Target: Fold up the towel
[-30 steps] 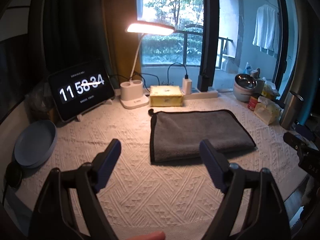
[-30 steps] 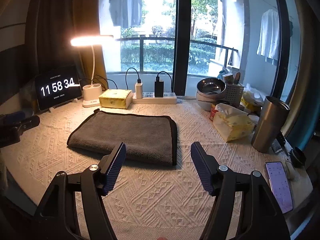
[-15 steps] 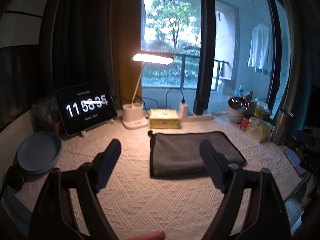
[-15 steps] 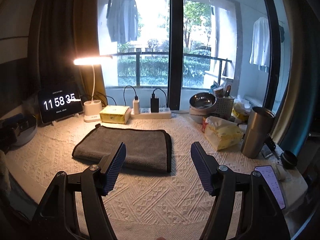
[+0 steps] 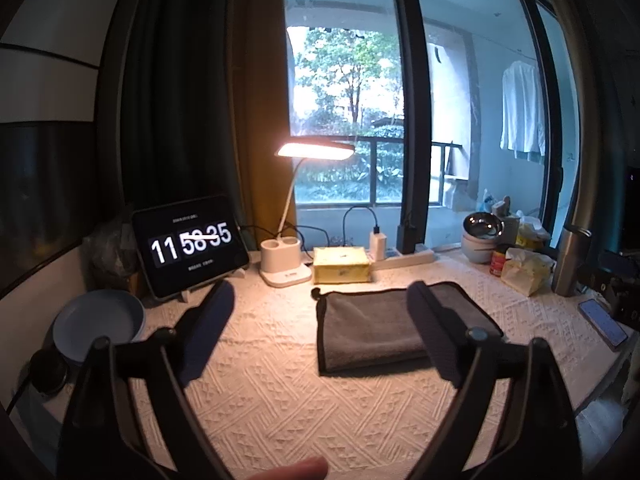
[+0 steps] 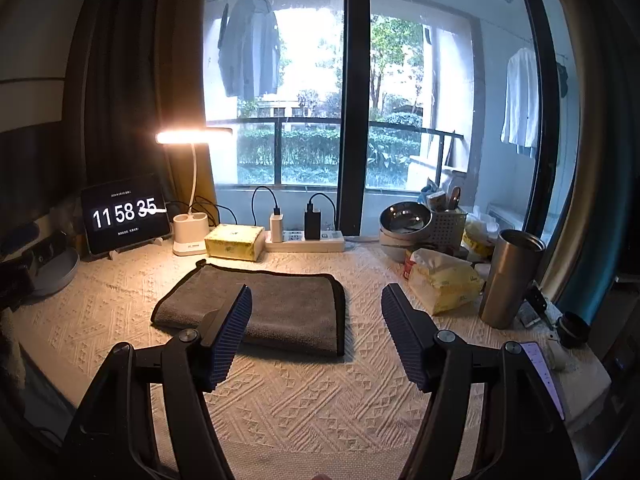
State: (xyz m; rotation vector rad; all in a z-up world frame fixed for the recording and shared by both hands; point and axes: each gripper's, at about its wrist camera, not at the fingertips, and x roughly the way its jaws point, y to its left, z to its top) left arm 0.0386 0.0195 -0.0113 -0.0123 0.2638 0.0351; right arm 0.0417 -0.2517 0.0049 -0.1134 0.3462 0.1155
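Right now both tongs hang above the near part of the desk (image 6: 280,408) with nothing between their fingers. The left tongs (image 5: 320,332) are spread wide, blue pads apart, and the right tongs (image 6: 316,332) are spread just the same. Beyond them the grey towel (image 6: 264,300) lies folded flat on the white patterned cloth, apart from both pairs, its black-trimmed edges lined up. Behind the towel sit a yellow tissue box (image 5: 341,265) and a lit desk lamp (image 5: 316,150), with a tablet clock (image 5: 188,244) to the left and a blue plate (image 5: 98,326) nearer the desk's left edge. Off to the right stand a steel tumbler (image 6: 508,280), a pack of tissues (image 6: 440,280) and stacked metal bowls (image 6: 404,220); a phone (image 6: 544,376) lies near the right edge.
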